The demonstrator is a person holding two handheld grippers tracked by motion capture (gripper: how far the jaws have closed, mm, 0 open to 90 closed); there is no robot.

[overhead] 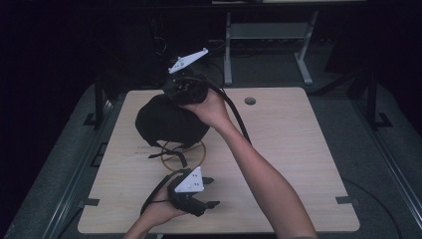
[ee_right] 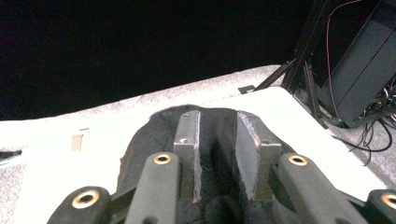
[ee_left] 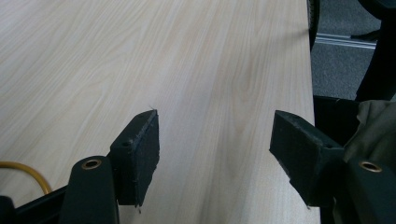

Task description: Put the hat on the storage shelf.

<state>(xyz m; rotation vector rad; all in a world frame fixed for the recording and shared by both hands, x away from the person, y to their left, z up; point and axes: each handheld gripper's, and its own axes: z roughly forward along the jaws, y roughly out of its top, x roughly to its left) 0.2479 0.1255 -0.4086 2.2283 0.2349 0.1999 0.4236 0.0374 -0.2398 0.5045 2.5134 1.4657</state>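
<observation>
A black cloth bag (overhead: 166, 122) lies in a heap at the back left of the wooden table (overhead: 288, 149), its straps trailing forward over a thin yellow ring (overhead: 203, 152). My right gripper (overhead: 170, 97) reaches across to the bag's far top edge. In the right gripper view its jaws (ee_right: 217, 116) stand a little apart over the black fabric (ee_right: 149, 140), which lies under and behind them, not pinched. My left gripper (overhead: 213, 191) rests near the front edge, pointing right. It is open (ee_left: 215, 121) over bare wood, with a bit of yellow cord (ee_left: 28, 170) beside it.
A round cable hole (overhead: 250, 101) is at the table's back middle. The right half of the tabletop (ee_left: 140, 56) is bare wood. A grey desk frame (overhead: 303, 55) stands on the floor behind the table. Black equipment and cables (ee_right: 359, 79) stand off the table's far corner.
</observation>
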